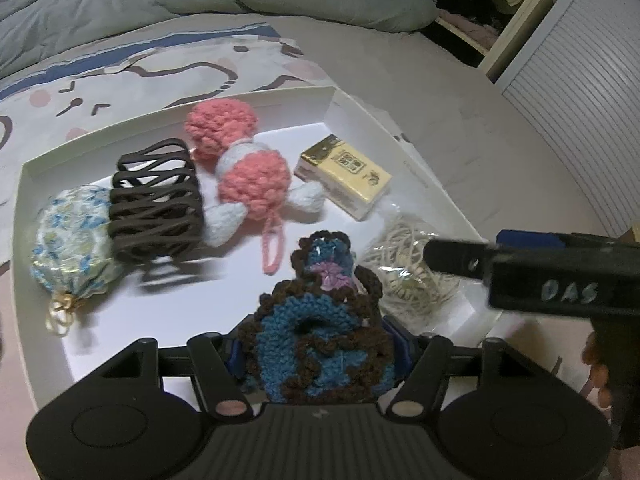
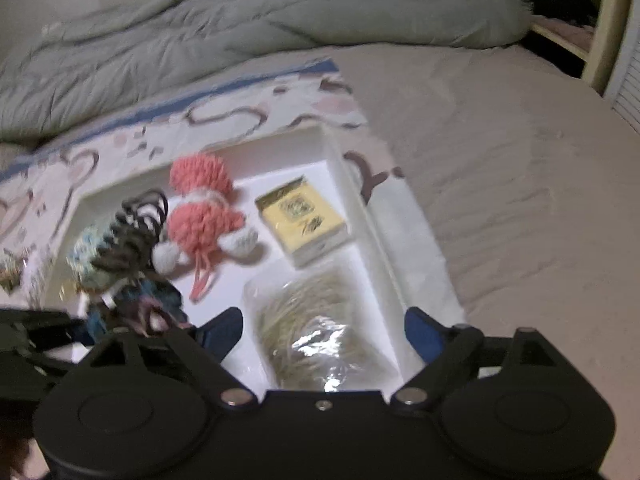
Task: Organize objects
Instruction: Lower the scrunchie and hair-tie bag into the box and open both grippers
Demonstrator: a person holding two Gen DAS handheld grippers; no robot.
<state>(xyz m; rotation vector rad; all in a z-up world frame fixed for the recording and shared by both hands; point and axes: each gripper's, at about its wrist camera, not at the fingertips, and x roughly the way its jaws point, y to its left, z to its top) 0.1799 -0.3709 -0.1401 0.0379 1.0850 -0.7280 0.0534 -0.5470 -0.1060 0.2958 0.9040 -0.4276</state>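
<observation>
My left gripper [image 1: 320,352] is shut on a blue and brown crochet piece [image 1: 320,340] and holds it over the near part of a white tray [image 1: 152,320]. In the right wrist view the same crochet piece [image 2: 136,300] shows blurred at the left. My right gripper [image 2: 324,326] stands open, its blue fingertips on either side of a clear bag of rubber bands [image 2: 316,332] that lies in the tray's [image 2: 232,284] near right corner. The pads do not touch the bag. From the left wrist view, the right gripper [image 1: 520,272] reaches in over the bag [image 1: 408,268].
In the tray lie a pink and white crochet doll [image 1: 248,168], a brown claw hair clip [image 1: 156,204], a floral drawstring pouch [image 1: 68,244] and a yellow box [image 1: 348,180]. The tray rests on a patterned cloth [image 1: 160,68] on a bed, with a grey duvet [image 1: 200,0] behind.
</observation>
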